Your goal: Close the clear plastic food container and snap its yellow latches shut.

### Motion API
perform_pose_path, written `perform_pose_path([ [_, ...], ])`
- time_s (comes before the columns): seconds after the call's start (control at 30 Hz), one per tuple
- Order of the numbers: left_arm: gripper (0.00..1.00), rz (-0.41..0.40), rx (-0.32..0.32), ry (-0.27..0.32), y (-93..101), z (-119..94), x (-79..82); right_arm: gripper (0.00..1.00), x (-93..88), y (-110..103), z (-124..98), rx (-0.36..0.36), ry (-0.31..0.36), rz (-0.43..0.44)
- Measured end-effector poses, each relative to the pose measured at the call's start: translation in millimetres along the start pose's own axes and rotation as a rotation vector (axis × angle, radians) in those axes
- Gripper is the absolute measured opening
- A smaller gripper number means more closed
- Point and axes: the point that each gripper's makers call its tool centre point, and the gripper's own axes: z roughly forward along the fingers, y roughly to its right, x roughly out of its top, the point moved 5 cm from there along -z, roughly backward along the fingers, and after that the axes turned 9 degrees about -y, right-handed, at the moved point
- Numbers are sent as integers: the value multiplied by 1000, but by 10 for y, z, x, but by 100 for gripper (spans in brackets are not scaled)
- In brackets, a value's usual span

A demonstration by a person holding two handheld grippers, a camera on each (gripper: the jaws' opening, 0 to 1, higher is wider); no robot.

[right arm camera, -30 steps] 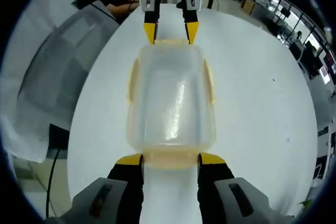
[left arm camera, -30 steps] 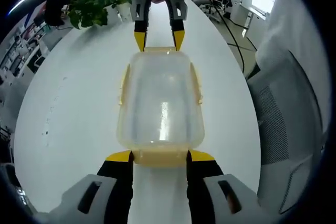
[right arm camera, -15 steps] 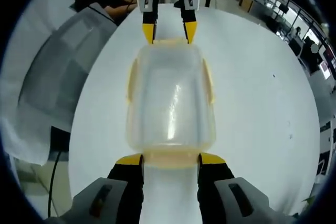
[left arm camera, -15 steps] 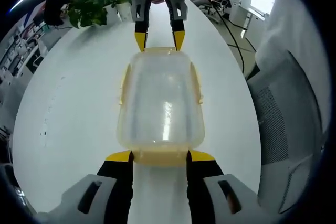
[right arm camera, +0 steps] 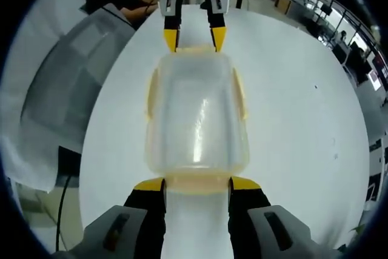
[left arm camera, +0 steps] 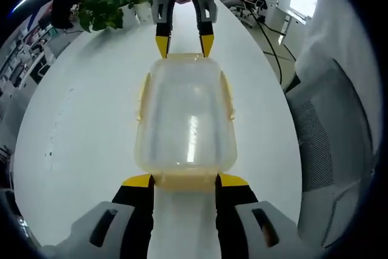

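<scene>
While the container [left arm camera: 185, 116] lies lengthwise on a white table [left arm camera: 79, 125], the left gripper [left arm camera: 184, 181] and right gripper [right arm camera: 196, 185] stand at its opposite short ends, jaws apart beside the yellow end latches. A potted plant [left arm camera: 109, 4] and grey chair [left arm camera: 330, 144] stand nearby in an office

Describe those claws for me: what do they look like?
Both look alike. The left claw and the right claw each have two black fingers with yellow tips rising from grey plastic housings. Seen from the front, each carries a white box on top.
</scene>
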Motion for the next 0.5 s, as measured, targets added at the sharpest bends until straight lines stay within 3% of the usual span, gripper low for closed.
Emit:
perform_pose_path([
  [0.27,40,22,8,-2,3,2,-14,41,-35,-12,15,-12,-6,-8],
  [0.37,43,15,14,-23,5,8,-71,50,-75,-10,19,-31,-17,-3],
  [0.43,44,13,21,-30,14,-9,-91,49,-117,16,-40,-80,-69,-54],
  [0.5,45,29,38,-40,30,-49,-108,48,-113,-6,-86,-83,-55,-41],
])
